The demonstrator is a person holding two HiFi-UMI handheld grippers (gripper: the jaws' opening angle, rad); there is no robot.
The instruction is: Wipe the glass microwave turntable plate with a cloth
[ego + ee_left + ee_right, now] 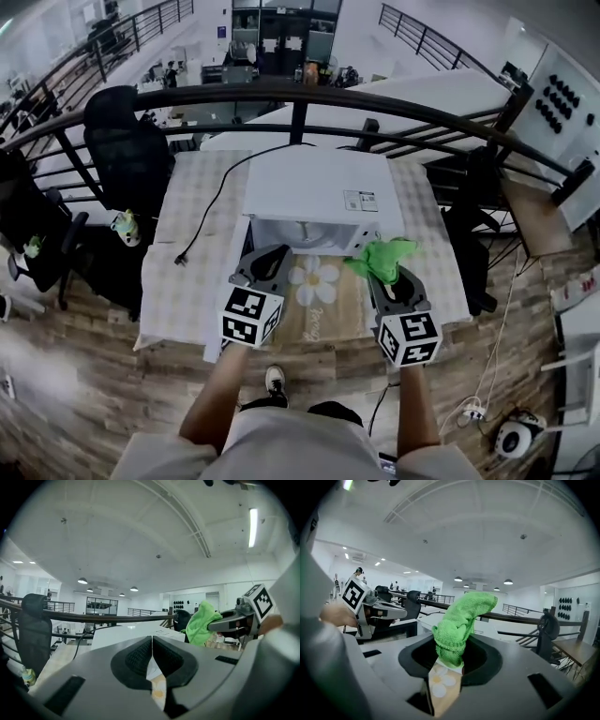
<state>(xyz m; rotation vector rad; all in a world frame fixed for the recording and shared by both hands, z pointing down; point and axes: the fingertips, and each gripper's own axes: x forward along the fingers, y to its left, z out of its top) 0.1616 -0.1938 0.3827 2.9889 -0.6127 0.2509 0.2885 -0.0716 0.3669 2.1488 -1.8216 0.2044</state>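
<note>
A white microwave (314, 192) stands on the table with its front cavity (298, 234) open toward me; the glass plate inside is too dim to make out. My right gripper (382, 273) is shut on a bright green cloth (380, 257) just in front of the cavity's right side. In the right gripper view the cloth (461, 623) sticks up from between the jaws of the right gripper (450, 662). My left gripper (277, 252) hovers at the cavity's left side, shut with nothing in it. In the left gripper view the left gripper (152, 643) has its jaws pressed together, with the cloth (201, 622) off to the right.
A beige mat with a white flower (315, 281) lies in front of the microwave on the checked tablecloth (183, 277). The microwave's black cable (214, 206) trails left. A dark railing (300, 94) runs behind the table, and a black office chair (127, 150) stands at the left.
</note>
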